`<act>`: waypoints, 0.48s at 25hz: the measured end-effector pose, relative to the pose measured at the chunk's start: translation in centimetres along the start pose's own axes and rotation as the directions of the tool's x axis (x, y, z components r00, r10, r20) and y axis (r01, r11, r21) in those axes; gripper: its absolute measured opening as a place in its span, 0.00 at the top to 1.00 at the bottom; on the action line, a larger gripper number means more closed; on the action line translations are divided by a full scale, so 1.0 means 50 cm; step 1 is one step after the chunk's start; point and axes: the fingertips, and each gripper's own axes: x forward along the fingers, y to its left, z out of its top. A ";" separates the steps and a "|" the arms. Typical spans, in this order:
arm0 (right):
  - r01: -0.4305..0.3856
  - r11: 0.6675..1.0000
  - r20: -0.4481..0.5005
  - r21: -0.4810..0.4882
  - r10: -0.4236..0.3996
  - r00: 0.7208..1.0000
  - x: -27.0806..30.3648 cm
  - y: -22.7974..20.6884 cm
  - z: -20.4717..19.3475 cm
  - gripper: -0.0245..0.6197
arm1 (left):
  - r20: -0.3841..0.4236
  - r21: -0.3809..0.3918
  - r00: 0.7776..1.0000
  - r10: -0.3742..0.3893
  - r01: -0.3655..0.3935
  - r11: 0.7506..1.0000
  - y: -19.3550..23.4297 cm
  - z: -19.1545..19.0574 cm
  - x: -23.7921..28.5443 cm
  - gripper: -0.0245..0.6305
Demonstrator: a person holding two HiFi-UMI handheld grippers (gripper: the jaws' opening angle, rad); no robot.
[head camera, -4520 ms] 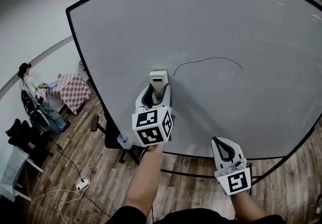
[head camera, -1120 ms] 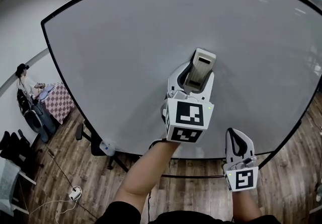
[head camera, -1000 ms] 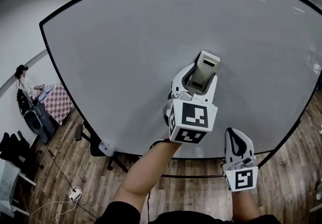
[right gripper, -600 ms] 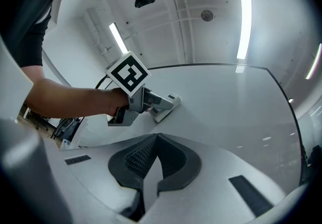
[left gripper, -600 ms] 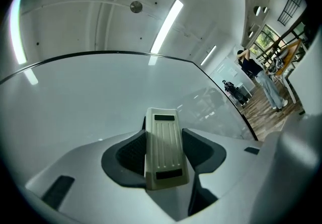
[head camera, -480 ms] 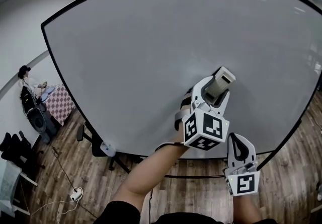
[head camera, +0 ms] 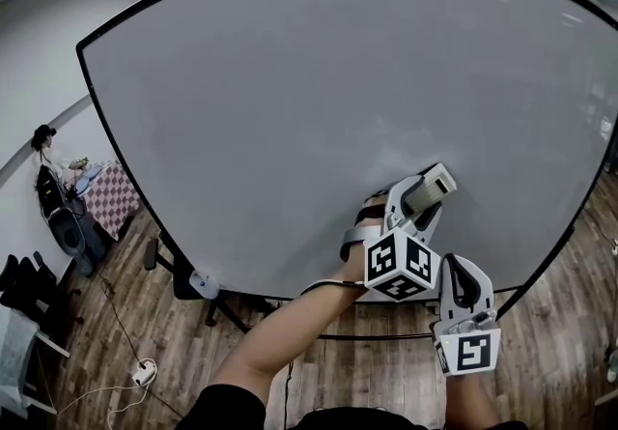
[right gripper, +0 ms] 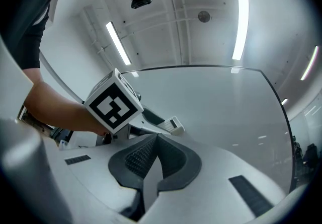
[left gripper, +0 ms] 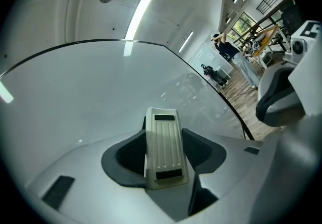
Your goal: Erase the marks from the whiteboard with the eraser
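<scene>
The big whiteboard (head camera: 319, 80) fills the head view, and I see no mark on its grey face. My left gripper (head camera: 417, 203) is shut on a cream ribbed eraser (head camera: 428, 188), low on the board at the right. In the left gripper view the eraser (left gripper: 163, 146) sits clamped between the two dark pads, its far end toward the board (left gripper: 90, 97). My right gripper (head camera: 460, 285) hangs just below the left one, shut and empty; its own view shows the pads (right gripper: 135, 160) pressed together, with the left gripper's marker cube (right gripper: 112, 106) and the eraser (right gripper: 173, 125) ahead.
The board's black frame (head camera: 111, 143) and stand legs (head camera: 227, 307) run over a wooden floor. A person (head camera: 53, 182) sits by a checkered table (head camera: 114, 198) far left. A cable and socket (head camera: 140, 372) lie on the floor.
The curved black line seen earliest is gone from the board. Over the last second my left gripper has carried the eraser down and to the right; the right gripper has hardly moved.
</scene>
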 end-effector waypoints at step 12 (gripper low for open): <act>0.032 0.999 0.013 0.022 -0.032 0.999 -0.018 -0.021 0.011 0.93 | 0.032 -0.025 0.999 0.042 -0.041 0.999 -0.017 -0.005 -0.025 0.59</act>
